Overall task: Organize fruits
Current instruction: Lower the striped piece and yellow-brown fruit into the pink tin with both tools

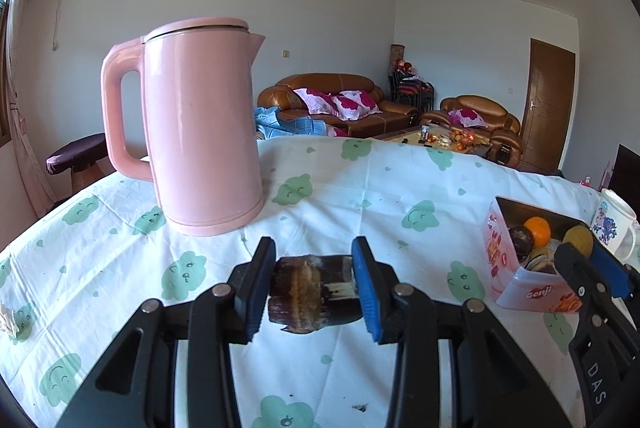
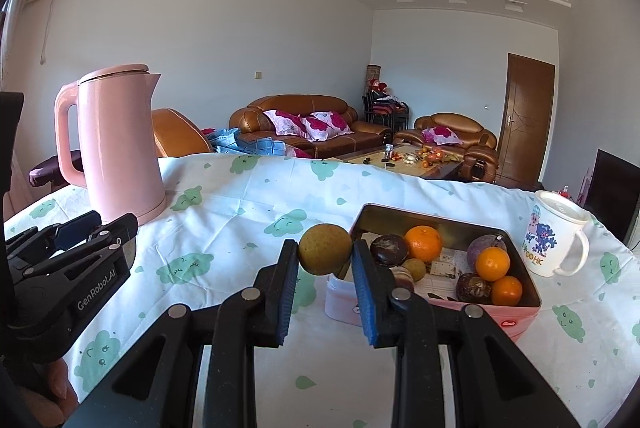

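Note:
My left gripper (image 1: 314,254) is shut on a dark purple-brown sugarcane piece (image 1: 312,294) and holds it crosswise just above the tablecloth. My right gripper (image 2: 325,248) is shut on a round yellow-brown fruit (image 2: 325,248) and holds it at the left rim of the pink tin box (image 2: 516,324). The box holds several oranges (image 2: 423,243), dark passion fruits (image 2: 388,250) and other fruit. In the left wrist view the box (image 1: 520,292) sits at the right with the right gripper (image 1: 580,256) over it. The left gripper also shows at the left of the right wrist view (image 2: 96,228).
A tall pink kettle (image 1: 200,131) stands on the cloud-print tablecloth (image 1: 400,195) behind the left gripper. A white cartoon mug (image 2: 556,240) stands right of the box. The table's far edge drops off to sofas and a coffee table beyond.

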The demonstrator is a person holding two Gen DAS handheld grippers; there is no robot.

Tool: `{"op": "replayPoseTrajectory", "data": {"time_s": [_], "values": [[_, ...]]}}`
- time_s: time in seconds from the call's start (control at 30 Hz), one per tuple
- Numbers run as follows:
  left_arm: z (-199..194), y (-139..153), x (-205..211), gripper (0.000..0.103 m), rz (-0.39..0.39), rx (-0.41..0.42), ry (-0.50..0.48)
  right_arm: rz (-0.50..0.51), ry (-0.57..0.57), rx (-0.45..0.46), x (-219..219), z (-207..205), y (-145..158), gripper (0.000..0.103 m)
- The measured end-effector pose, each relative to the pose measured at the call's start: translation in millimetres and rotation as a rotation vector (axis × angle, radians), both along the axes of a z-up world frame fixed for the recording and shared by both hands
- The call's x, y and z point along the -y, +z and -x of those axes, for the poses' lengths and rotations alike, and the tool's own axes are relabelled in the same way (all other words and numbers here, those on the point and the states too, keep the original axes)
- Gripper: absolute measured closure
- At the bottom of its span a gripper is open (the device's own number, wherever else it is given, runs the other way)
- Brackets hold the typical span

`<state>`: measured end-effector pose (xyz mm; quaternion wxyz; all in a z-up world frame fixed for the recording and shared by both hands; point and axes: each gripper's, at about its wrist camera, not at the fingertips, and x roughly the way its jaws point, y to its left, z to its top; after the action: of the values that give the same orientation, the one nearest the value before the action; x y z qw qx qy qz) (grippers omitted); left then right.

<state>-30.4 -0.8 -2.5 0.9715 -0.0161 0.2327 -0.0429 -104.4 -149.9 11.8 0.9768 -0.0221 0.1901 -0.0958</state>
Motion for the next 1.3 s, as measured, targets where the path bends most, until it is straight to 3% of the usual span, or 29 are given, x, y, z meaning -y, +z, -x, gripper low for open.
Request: {"op": "replayPoseTrajectory", "data": {"time_s": [0.53,1.0,1.3], "values": [[23.7,13.6,51.9,0.062,0.006,0.058,-0.103,0.090,-0.082,0.039,54.3,23.5,4.6,0.074],[39.5,34.8,100.1,0.062,0.023,0.106,-0.225,0.058,-0.183,0.058,115.6,37.7,10.5,0.074],[32.6,36.7,135.7,0.062,0.027,0.083,-0.311,-0.011,-0.275,0.054,165.2,43.4,13.6,0.074]]}}
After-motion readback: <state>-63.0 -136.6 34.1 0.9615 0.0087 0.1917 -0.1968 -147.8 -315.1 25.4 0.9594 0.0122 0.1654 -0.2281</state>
